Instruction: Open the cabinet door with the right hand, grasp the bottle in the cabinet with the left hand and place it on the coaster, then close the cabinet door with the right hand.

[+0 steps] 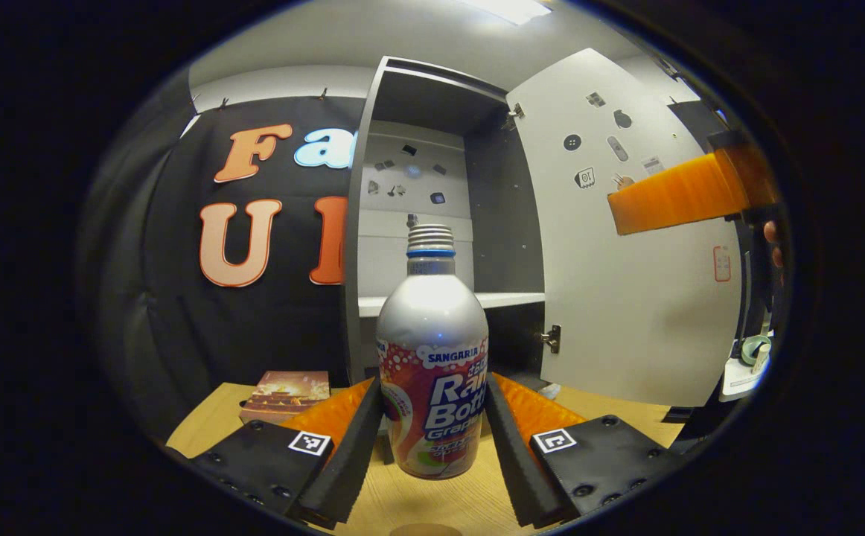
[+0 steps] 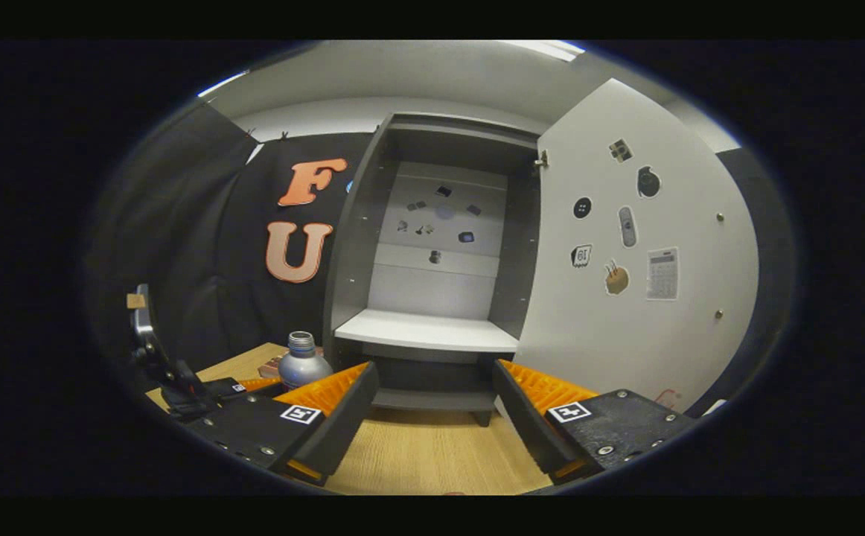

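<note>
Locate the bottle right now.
The bottle stands upright on the wooden table, out of the open cabinet, between the left tool's fingers. In the right gripper view it sits low left, beside the cabinet's base.

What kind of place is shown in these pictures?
Probably a staged test booth, not a real home: a black cloth wall, a small open cabinet on a wooden table, its door covered with stickers.

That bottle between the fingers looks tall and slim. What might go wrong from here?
The bottle stands upright between the left gripper fingers; a careless release could tip it over. The cabinet door is wide open, with the right gripper open before it; a hasty swing might slam it shut.
</note>
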